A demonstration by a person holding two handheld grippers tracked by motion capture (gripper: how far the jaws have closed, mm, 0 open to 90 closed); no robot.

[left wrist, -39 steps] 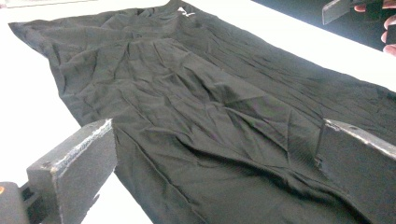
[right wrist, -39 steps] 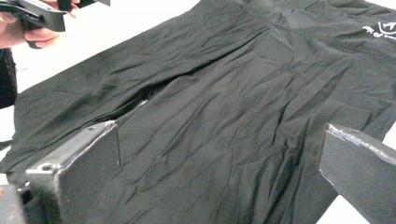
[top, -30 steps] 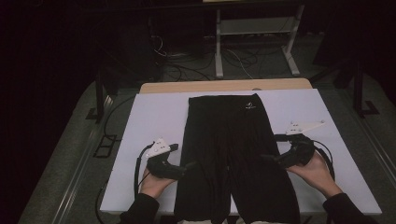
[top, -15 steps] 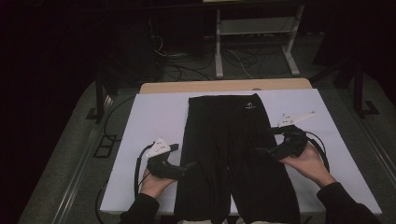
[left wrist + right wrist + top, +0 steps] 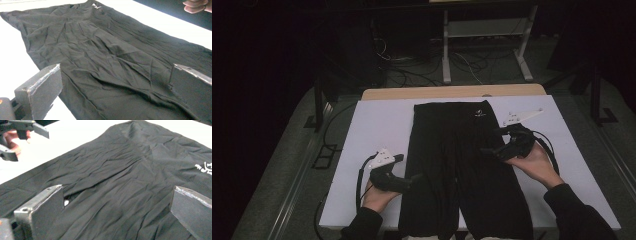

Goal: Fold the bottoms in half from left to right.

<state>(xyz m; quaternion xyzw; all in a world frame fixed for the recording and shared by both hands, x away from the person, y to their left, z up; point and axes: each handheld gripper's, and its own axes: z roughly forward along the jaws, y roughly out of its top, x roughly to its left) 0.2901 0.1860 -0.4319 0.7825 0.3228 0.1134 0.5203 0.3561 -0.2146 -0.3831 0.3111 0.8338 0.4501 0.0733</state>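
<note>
A pair of black trousers (image 5: 464,170) lies flat down the middle of a white-topped table (image 5: 362,145), waistband at the far end and legs running toward the near edge. At the left, the left gripper (image 5: 414,177) rests at the near-left edge of the garment, at the outer edge of the left leg, held by the person's left hand (image 5: 377,196); its position is unchanged from half a second ago. In the left gripper view its jaws stand wide apart over wrinkled black cloth, with nothing between them. Toward the right, the right gripper (image 5: 487,150) sits over the right leg below the small white logo (image 5: 480,114) (it has shifted farther up the table and inward since a second ago, when it lay nearer the person at the garment's right edge). The right hand (image 5: 534,162) holds it, and the right gripper view shows its jaws also spread wide above the fabric, clamped on nothing. Beyond the table's far edge, cables (image 5: 472,62) trail across a dark floor.
</note>
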